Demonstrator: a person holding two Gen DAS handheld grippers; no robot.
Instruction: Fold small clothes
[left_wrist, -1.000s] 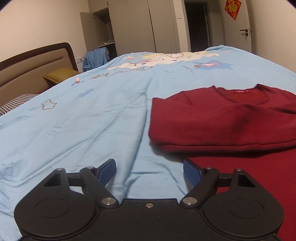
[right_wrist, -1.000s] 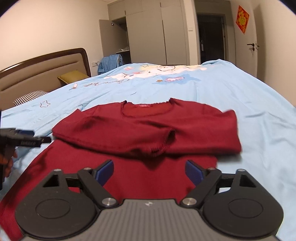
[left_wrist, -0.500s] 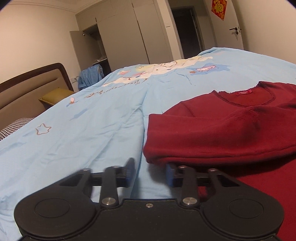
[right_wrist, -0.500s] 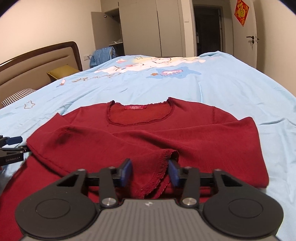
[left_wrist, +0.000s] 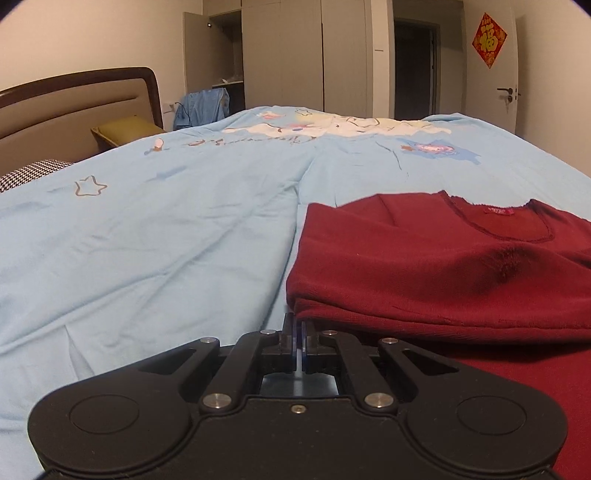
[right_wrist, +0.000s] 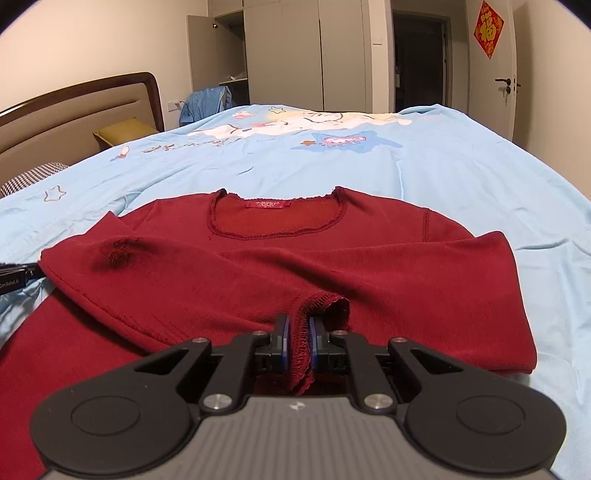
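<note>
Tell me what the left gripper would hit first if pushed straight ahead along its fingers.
Most likely the folded edge of the dark red knit sweater: the left gripper, jaws shut, has its tips right at that fold on the light blue bedspread. Whether they already touch is unclear.

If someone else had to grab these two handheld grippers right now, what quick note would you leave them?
Right gripper: fingers have just closed on the cuff of the red sweater.
Left gripper: fingers shut at the sweater's left edge; whether any cloth is caught cannot be seen.
Sweater lies flat on the blue bedspread, collar away from you.
Done: both sleeves folded across the chest.
Left: fold the body and tidy it.
</note>
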